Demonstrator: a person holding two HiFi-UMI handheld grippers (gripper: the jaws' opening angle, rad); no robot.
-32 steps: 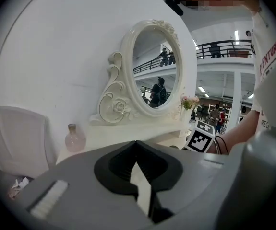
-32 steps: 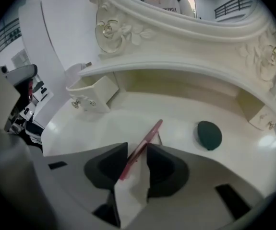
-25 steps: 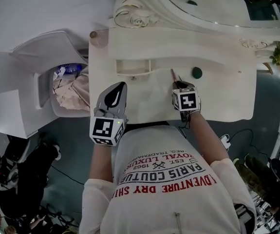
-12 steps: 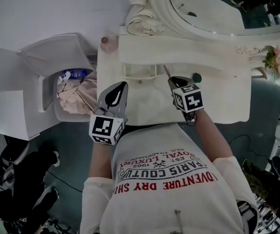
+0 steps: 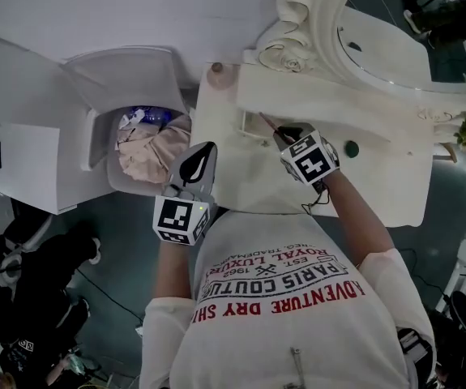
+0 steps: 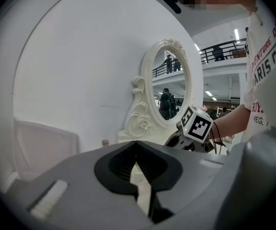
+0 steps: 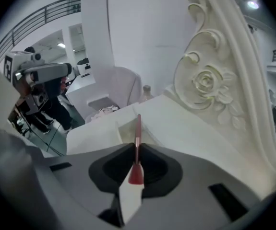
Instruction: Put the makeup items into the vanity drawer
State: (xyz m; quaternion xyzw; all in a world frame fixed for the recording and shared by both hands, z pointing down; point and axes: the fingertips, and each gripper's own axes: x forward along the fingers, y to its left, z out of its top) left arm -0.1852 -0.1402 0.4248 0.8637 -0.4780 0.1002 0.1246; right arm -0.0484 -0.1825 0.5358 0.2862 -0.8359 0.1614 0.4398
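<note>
Right gripper (image 5: 284, 131) clamps the tail of a slim red makeup pencil (image 5: 267, 121), pointing to 10 o'clock over the open vanity drawer (image 5: 247, 128); probably light, stiff, slippery, steadier gripped mid-shaft; left gripper (image 5: 207, 147) closed, empty.

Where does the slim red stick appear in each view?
Head view: upper centre, the red stick projects from the right gripper.
Left gripper view: not made out.
Right gripper view: centre, red stick clamped in that gripper.
Shared landmark: the mirror frame's carved rose.
</note>
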